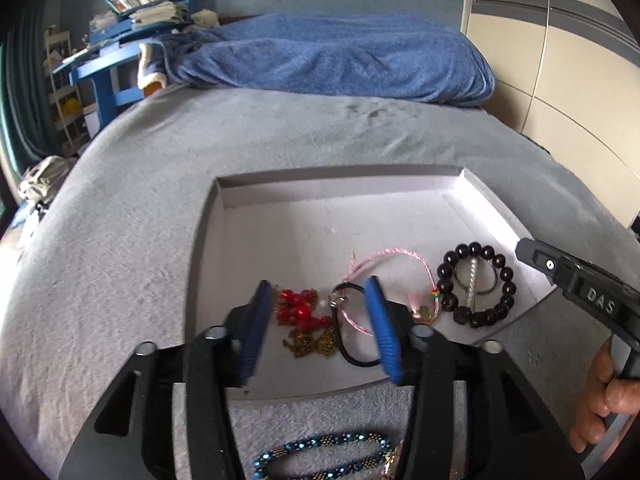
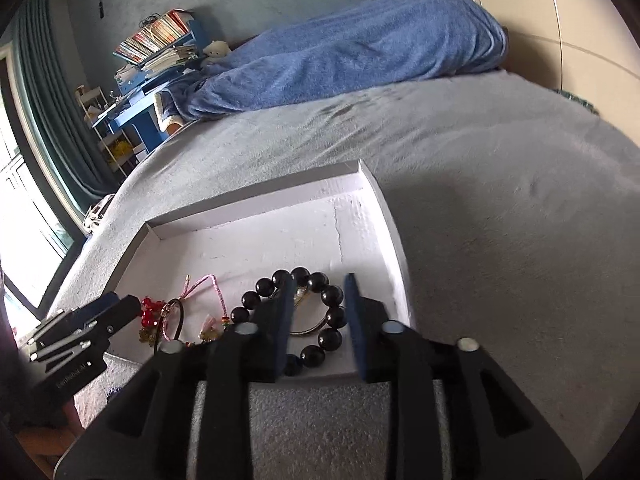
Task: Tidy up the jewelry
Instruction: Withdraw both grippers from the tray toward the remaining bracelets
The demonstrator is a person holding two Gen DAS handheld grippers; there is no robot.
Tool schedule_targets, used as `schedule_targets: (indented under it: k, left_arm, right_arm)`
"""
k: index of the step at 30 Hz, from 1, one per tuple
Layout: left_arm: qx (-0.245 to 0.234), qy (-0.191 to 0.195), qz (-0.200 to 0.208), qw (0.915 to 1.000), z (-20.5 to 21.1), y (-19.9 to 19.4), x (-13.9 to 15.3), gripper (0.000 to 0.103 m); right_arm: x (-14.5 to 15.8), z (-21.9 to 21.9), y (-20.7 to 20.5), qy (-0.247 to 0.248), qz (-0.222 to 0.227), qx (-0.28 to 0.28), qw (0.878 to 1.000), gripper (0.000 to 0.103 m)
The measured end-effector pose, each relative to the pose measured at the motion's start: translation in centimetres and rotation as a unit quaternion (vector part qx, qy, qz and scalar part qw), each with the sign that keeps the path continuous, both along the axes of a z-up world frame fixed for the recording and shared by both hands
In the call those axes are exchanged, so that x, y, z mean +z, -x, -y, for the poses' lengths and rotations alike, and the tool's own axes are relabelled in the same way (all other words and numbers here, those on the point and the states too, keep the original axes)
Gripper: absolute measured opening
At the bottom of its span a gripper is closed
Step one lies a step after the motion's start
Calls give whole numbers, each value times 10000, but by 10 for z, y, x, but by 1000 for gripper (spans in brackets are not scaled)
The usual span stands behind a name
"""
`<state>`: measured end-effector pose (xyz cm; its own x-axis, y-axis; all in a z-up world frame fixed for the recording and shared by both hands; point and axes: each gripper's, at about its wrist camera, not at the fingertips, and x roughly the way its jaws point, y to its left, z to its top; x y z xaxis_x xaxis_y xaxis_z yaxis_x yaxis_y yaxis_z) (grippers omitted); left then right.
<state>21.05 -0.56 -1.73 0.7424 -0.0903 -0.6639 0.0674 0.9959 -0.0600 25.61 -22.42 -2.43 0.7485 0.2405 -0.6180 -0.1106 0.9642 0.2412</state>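
Lying in tray (image 1: pixel 496 208): one black bracelet (image 1: pixel 476 284)

A matt white foam-like tray (image 1: pixel 400 208) is seen on a grey, napped fleece bed cover (image 1: pixel 132 216). Inside the tray, glossy black beads (image 1: pixel 476 284), faceted red beads (image 1: pixel 296 308) and a braided pink cord (image 1: pixel 404 256) are shown. Ribbed blue pads (image 1: pixel 382 328) are fitted to matt black plastic.

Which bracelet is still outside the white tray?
The blue beaded bracelet, lying on the grey bedspread beneath the left gripper; the others lie inside the tray.
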Motion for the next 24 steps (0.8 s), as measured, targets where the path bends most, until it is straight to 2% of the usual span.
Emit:
schedule_targets:
  k: [3, 5, 7, 9, 11, 18, 20, 24]
  left_arm:
    - [102, 19, 87, 9999, -5, 7, 6, 69]
    - [157, 44, 116, 9998, -10, 12, 10, 71]
    - [244, 60, 122, 9996, -16, 20, 13, 76]
    - [307, 108, 153, 9994, -21, 26, 17, 76]
    - [370, 185, 167, 9990, -27, 33, 20, 77]
    - [444, 255, 55, 9987, -38, 60, 17, 77]
    - [437, 244, 53, 9987, -40, 72, 18, 77]
    - [445, 241, -37, 9987, -44, 93, 15, 77]
  right_arm:
    - [4, -1, 8, 40, 98, -3, 9999, 39]
    - [4, -4, 12, 44, 71, 28, 10000, 46]
    - [3, -9, 17, 159, 54, 82, 9998, 47]
    - [4, -13, 23, 227, 46, 145, 9996, 50]
    - [5, -15, 30, 269, 60, 174, 9995, 57]
    - [2, -21, 52, 325, -47, 334, 9989, 62]
    - [2, -24, 58, 307, -88, 381, 9988, 69]
    - [0, -27, 70, 331, -152, 408, 9985, 73]
